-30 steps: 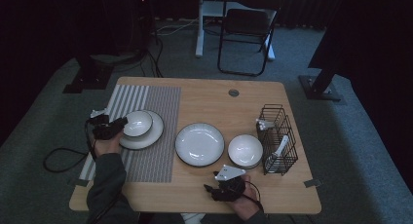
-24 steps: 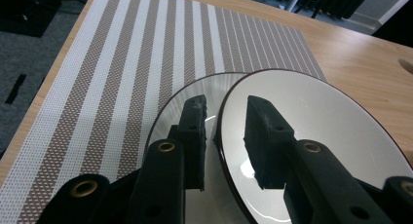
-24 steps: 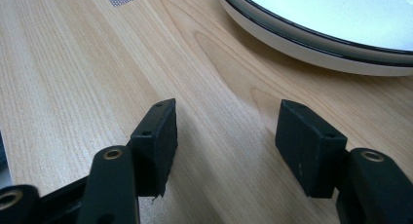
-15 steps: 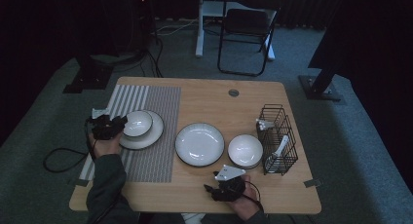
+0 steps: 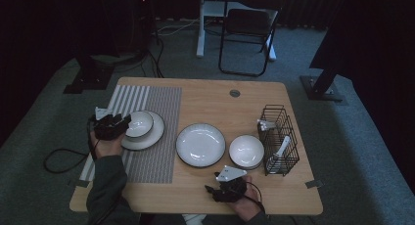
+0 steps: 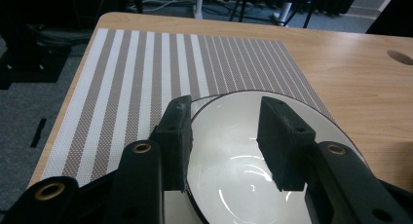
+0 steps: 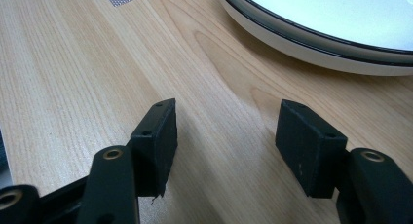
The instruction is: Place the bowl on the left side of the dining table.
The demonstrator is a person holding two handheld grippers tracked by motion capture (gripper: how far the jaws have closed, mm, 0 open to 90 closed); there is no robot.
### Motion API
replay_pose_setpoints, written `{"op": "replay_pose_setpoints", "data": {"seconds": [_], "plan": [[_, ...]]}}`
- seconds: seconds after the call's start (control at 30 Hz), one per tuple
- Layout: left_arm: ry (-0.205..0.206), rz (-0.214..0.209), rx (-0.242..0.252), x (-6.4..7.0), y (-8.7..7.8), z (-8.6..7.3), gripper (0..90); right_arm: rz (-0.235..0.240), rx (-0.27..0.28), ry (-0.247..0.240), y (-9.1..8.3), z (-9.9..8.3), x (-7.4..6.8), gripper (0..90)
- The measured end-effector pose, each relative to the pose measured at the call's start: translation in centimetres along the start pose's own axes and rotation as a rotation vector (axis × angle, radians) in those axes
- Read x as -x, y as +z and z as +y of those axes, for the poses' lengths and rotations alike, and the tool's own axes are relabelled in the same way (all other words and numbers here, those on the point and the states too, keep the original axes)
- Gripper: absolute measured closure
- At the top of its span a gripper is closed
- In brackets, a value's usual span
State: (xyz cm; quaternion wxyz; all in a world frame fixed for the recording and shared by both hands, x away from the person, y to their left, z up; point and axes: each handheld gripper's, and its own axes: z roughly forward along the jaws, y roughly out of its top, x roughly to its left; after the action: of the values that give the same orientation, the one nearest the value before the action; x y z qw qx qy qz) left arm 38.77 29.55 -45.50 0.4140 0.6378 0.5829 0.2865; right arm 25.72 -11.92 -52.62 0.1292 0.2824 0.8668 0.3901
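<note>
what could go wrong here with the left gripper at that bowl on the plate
The left gripper straddles the rim of the small bowl, jaws open. A thin rim grip may let the glossy bowl tilt or slip when lifted.
The bowl sits on a plate, so dragging it might shift or clatter that plate on the striped mat.

Right hand-held gripper [image 7: 224, 146] with jaws parted, hovering low over the wooden bench [image 7: 73, 63], a white plate [image 7: 341, 24] lay just beyond

No legible text, label, brand or number anywhere. White black-rimmed ceramic bowl [image 6: 243, 160], striped woven placemat [image 6: 160, 78] and light wooden table [image 7: 87, 63]: all unmarked.
</note>
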Motion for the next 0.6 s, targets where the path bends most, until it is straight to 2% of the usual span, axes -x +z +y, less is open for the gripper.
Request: {"op": "replay_pose_setpoints", "data": {"seconds": [0.23, 0.6], "plan": [[0.027, 0.003, 0.002, 0.4, -0.4, 0.0, 56.6, -0.011, -0.004, 0.005, 0.0, 0.0, 0.0, 37.1], [0.100, -0.045, 0.006, 1.7, -1.0, 0.4, 55.9, -0.020, 0.000, -0.003, 0.1, 0.1, -0.1, 37.3]]}}
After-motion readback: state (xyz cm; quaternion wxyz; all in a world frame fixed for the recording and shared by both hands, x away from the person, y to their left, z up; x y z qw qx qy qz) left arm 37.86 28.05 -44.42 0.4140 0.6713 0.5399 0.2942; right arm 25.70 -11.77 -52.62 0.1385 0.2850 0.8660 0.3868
